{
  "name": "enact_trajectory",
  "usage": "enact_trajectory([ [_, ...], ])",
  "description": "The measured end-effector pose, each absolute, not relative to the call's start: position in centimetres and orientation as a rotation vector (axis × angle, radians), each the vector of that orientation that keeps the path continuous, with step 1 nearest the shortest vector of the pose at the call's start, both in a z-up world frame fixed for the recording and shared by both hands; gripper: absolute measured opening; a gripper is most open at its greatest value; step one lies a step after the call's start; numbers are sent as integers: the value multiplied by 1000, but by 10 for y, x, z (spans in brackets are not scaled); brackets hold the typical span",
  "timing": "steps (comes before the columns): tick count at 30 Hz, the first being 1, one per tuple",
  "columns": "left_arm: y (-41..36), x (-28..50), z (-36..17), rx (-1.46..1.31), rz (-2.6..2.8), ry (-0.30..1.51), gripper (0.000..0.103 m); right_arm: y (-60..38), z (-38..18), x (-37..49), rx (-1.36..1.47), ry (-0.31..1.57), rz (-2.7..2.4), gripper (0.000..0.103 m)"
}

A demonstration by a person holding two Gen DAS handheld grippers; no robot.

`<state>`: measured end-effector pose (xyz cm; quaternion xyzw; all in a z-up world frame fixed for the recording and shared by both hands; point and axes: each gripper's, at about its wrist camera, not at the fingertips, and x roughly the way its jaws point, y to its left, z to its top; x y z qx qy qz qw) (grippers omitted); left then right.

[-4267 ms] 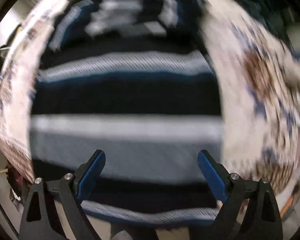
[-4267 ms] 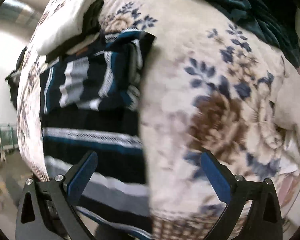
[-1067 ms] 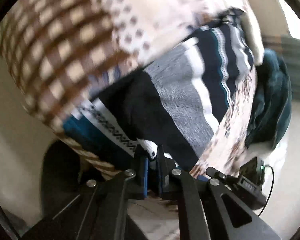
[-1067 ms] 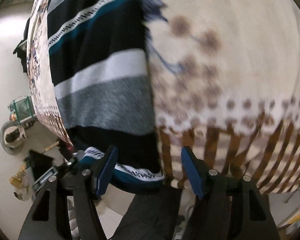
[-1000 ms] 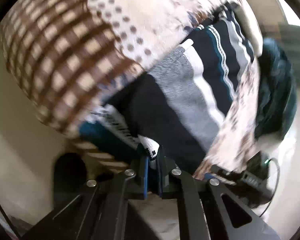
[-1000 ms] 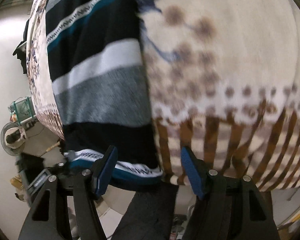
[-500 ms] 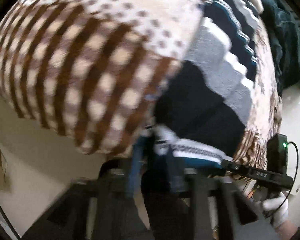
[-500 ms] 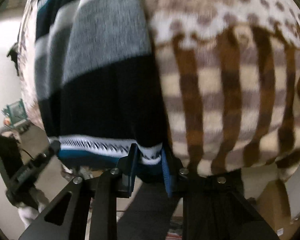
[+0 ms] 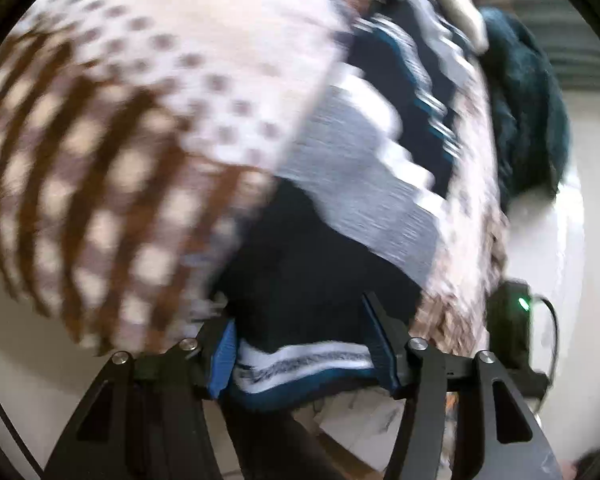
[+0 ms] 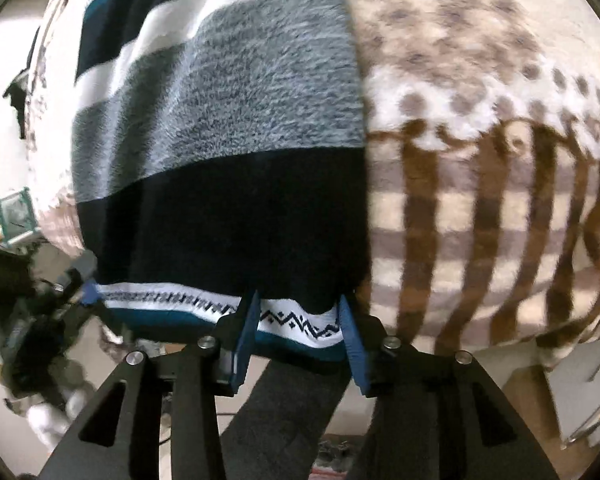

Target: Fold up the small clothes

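A striped sweater [image 9: 360,184], in navy, grey, white and teal bands, lies flat on a floral and brown-checked blanket [image 9: 140,120]. Its patterned hem hangs at the blanket's near edge. My left gripper [image 9: 304,344] straddles one end of that hem; its jaws are opening and the pads stand clear of the cloth. In the right wrist view the same sweater [image 10: 240,120] fills the left half. My right gripper [image 10: 298,320] straddles the hem's zigzag band near the sweater's right corner, jaws opening, cloth loose between them.
A dark teal garment [image 9: 528,120] lies bunched at the far end of the blanket [image 10: 480,160]. The left gripper [image 10: 80,280] shows at the hem's left end in the right wrist view. Below the blanket's edge are floor and clutter [image 10: 16,216].
The left gripper was shut on the hem's corner a second ago and now stands apart around it. The right gripper slid to the hem, closed on it, then widened again.
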<state>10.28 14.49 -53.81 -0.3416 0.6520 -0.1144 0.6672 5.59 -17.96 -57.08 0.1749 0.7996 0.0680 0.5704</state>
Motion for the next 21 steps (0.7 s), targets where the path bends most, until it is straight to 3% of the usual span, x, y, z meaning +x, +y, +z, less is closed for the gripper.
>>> enact_trajectory([
  [5, 142, 79, -538, -616, -317, 1522, 52, -178, -572, 55, 374, 1871, 166, 43],
  [10, 182, 60, -552, -756, -295, 1553, 53, -194, -572, 51, 419, 1882, 165, 43],
  [21, 131, 136, -537, -756, -471, 1416, 54, -174, -577, 56, 434, 1891, 135, 43],
])
